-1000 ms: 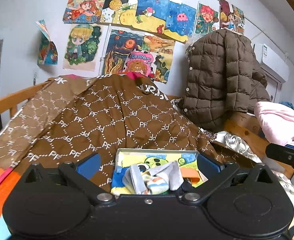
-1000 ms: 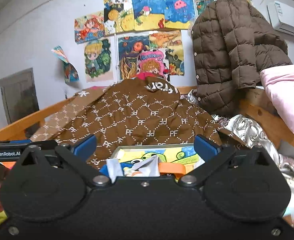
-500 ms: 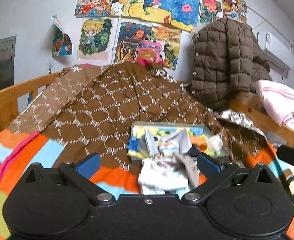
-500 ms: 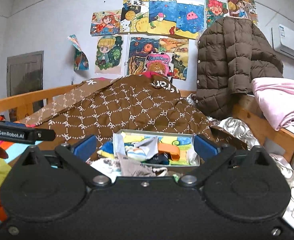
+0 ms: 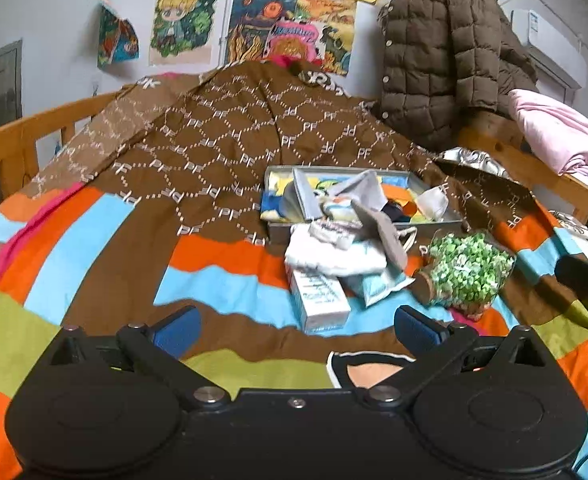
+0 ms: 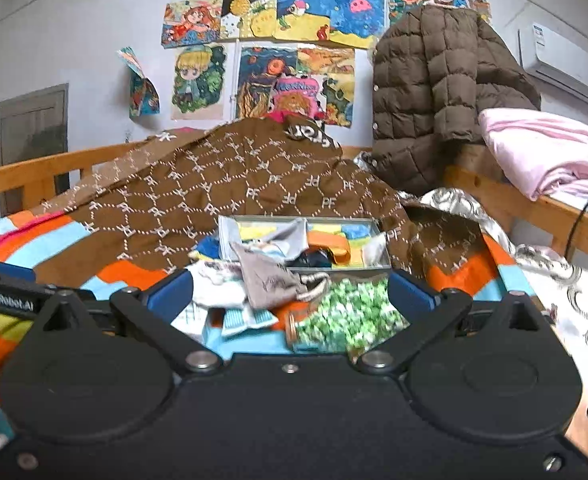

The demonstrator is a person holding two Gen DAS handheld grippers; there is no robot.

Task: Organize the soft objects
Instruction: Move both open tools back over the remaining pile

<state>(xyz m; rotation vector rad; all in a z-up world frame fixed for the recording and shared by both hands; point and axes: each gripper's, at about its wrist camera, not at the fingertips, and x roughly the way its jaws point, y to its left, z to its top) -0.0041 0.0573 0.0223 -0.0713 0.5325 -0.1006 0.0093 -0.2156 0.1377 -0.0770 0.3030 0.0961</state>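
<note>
A grey shallow box [image 5: 434, 225] [image 6: 350, 269] sits on the striped bedspread, stuffed with socks and small cloths. More soft items spill in front of it: a white sock pile [image 5: 334, 254], a taupe drawstring pouch [image 5: 382, 232] [image 6: 268, 278], a blue-striped sock [image 5: 378, 282]. Beside them lie a white carton [image 5: 320, 298] and a jar of green beads [image 5: 468, 270] [image 6: 348, 318]. My left gripper [image 5: 296, 330] hangs open above the bedspread, short of the pile. My right gripper [image 6: 290, 296] is open too, its fingers framing the pouch and jar from above.
A brown PF-patterned quilt [image 5: 234, 132] is heaped behind the box. A brown puffer jacket [image 5: 446, 64] hangs over the wooden bed rail [image 5: 534, 168] at right, with pink bedding [image 5: 558, 136] beyond. A wooden rail [image 5: 26, 136] bounds the left side. A black-edged item [image 5: 368, 368] lies under the left gripper.
Both grippers have tilted down and pulled back, so the spilled pile, carton and bead jar in front of the box have come into view. Both stay open.
</note>
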